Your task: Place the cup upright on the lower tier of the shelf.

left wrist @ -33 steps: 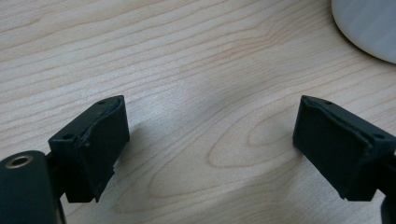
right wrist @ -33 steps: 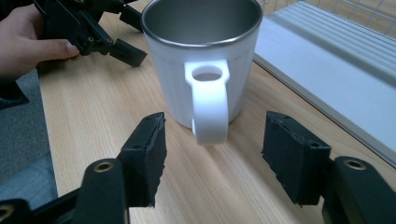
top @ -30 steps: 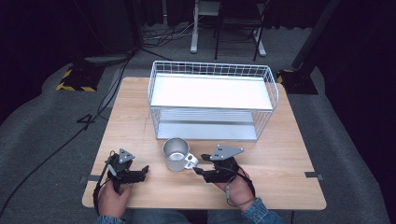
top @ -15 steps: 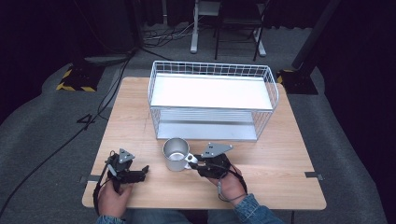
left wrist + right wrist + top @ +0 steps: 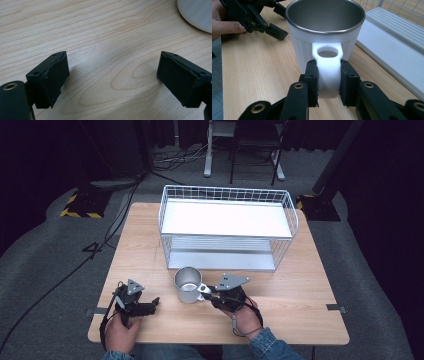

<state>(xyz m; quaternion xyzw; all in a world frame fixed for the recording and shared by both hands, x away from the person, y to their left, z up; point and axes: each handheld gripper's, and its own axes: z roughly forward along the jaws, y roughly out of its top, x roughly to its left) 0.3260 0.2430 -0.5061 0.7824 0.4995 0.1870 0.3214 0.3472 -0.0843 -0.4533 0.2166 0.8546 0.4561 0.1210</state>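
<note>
A white mug [image 5: 187, 285] with a steel-lined inside stands upright on the wooden table, in front of the wire rack. Its white handle [image 5: 328, 72] points toward me. My right gripper [image 5: 206, 292] is shut on that handle, both pads pressed against its sides in the right gripper view [image 5: 329, 83]. My left gripper [image 5: 154, 302] rests low on the table to the mug's left, jaws wide apart with bare wood between them [image 5: 112, 75]. A curved edge of the mug [image 5: 197, 13] shows at the top right of the left gripper view.
A white wire basket rack [image 5: 227, 200] with a white upper shelf and a lower shelf [image 5: 220, 257] stands at the table's back middle. The table's front edge [image 5: 220, 340] lies close to both hands. Black floor, cables and chair legs lie beyond the table.
My right gripper has moved left to the mug's handle and closed on it. The left gripper has stayed in place.
</note>
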